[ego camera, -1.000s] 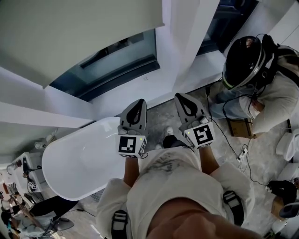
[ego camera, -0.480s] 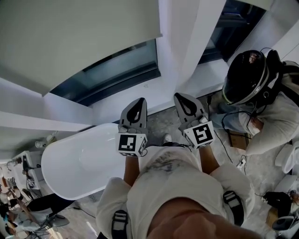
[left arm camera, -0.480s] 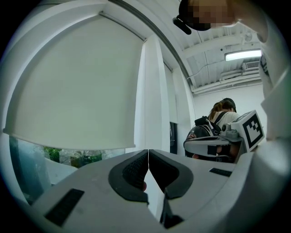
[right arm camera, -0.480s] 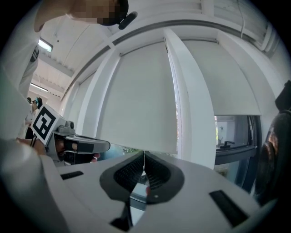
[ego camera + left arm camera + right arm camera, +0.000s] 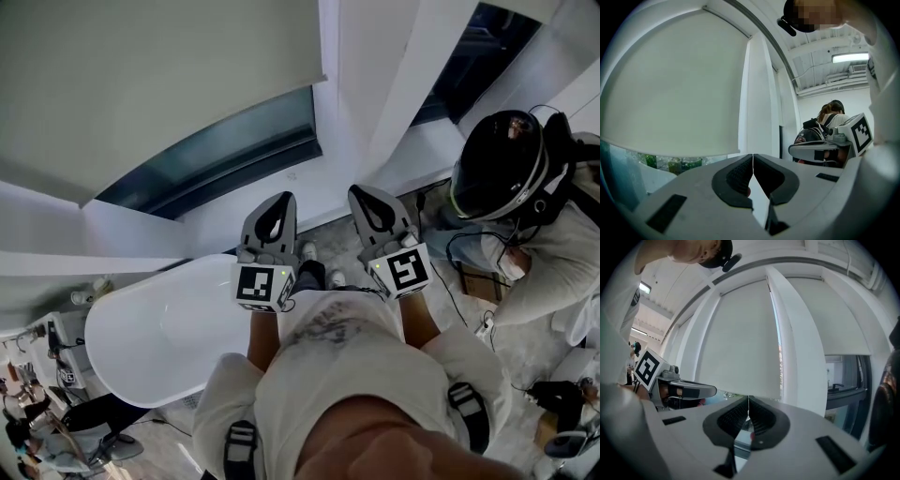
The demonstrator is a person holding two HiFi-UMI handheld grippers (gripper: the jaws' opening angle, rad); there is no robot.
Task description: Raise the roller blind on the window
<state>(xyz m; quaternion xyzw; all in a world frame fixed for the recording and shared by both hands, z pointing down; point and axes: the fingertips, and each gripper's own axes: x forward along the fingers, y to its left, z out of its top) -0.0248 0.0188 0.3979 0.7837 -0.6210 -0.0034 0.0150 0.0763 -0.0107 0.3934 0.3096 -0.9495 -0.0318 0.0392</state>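
Observation:
The pale roller blind (image 5: 159, 84) hangs low over the window, leaving a strip of dark glass (image 5: 220, 155) below its bottom edge. It also fills the left gripper view (image 5: 670, 89) and stands ahead in the right gripper view (image 5: 740, 343), where what looks like a bead chain (image 5: 780, 373) hangs at its right edge. My left gripper (image 5: 278, 201) and right gripper (image 5: 362, 193) are held side by side in front of my chest, well short of the blind. Both are shut with nothing between the jaws (image 5: 753, 157) (image 5: 748, 402).
A white bathtub (image 5: 150, 328) stands below the window at my left. A white pillar (image 5: 375, 84) separates this window from a second blind (image 5: 834, 319). A person in a black helmet (image 5: 497, 164) crouches at my right among cables on the floor.
The view has shifted a little towards the window; the helmeted person sits further right in the frame. A shoe now shows beyond the grippers. Both grippers stay shut and side by side.

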